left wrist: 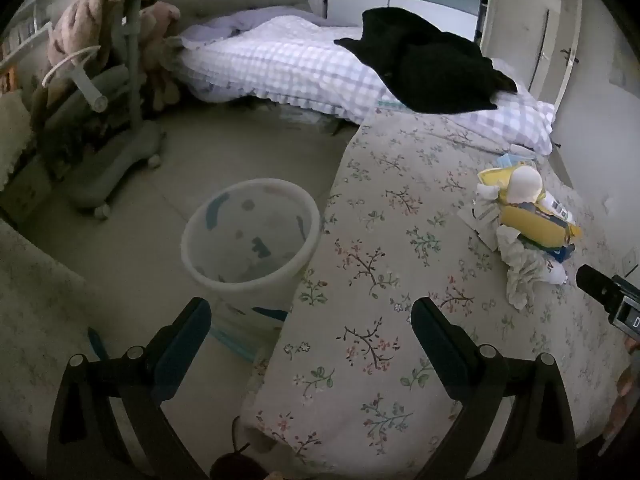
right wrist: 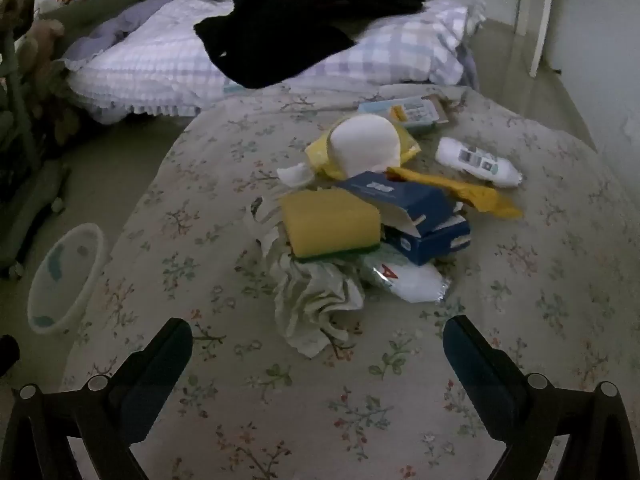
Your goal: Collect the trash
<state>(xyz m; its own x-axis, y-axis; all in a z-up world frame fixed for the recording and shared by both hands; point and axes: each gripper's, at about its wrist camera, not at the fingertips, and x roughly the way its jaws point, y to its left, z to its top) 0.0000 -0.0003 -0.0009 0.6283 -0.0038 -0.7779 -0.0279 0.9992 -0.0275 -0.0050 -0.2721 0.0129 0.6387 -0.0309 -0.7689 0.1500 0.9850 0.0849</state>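
Note:
A pile of trash lies on the floral bedspread point(right wrist: 200, 208): a yellow sponge point(right wrist: 330, 222), a blue box point(right wrist: 416, 216), crumpled paper point(right wrist: 316, 300), a white foam ball point(right wrist: 366, 142), a yellow wrapper point(right wrist: 460, 192), a white packet point(right wrist: 412, 280) and a white bottle point(right wrist: 476, 162). The pile also shows at the right of the left wrist view point(left wrist: 524, 220). A white wastebasket point(left wrist: 248, 236) stands on the floor beside the bed and also shows in the right wrist view point(right wrist: 64, 268). My right gripper point(right wrist: 318, 344) is open and empty, just short of the crumpled paper. My left gripper point(left wrist: 310, 320) is open and empty over the bed's edge near the basket.
A black garment point(right wrist: 296, 20) lies on a checked pillow point(right wrist: 160, 72) at the head of the bed. A grey wheeled stand point(left wrist: 120, 152) draped with plush toys stands on the floor left of the basket. A door point(left wrist: 524, 28) is at the back right.

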